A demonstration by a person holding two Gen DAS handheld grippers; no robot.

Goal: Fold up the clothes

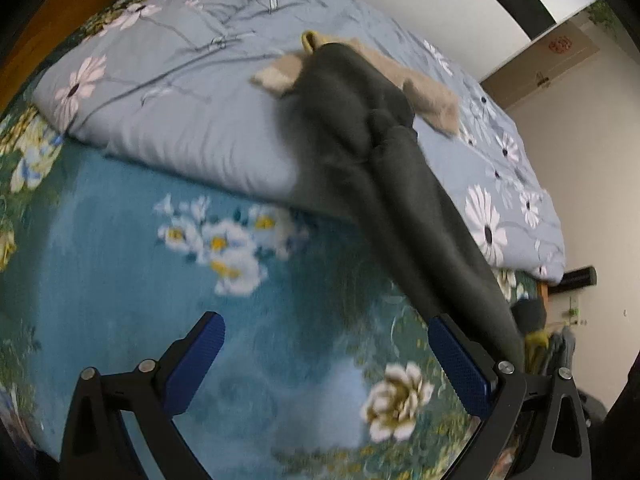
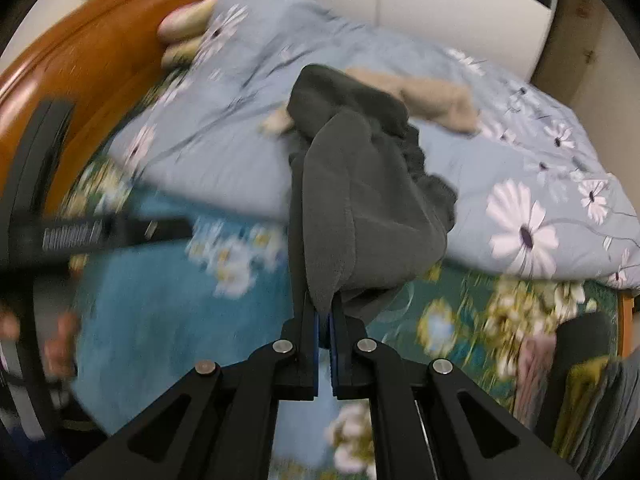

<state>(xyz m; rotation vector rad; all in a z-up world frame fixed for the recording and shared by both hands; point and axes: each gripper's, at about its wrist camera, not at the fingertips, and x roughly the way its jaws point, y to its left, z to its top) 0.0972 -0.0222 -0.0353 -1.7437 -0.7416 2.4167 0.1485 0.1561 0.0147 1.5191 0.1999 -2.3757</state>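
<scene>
A dark grey garment (image 1: 372, 128) trails from the folded quilt down across the bed. In the right wrist view the same grey garment (image 2: 360, 200) hangs bunched from my right gripper (image 2: 325, 312), which is shut on its edge. My left gripper (image 1: 324, 332) is open and empty over the teal sheet, its right finger beside the garment's stretched part. A beige garment (image 1: 424, 84) lies on the quilt behind the grey one; it also shows in the right wrist view (image 2: 424, 92).
A pale blue flowered quilt (image 1: 192, 80) lies folded on a teal floral sheet (image 1: 132, 272). A wooden headboard (image 2: 92, 52) and pillows (image 2: 184, 24) stand at the left. A pile of other clothes (image 2: 580, 368) sits at the bed's right edge. The left gripper's body (image 2: 60, 236) shows blurred at left.
</scene>
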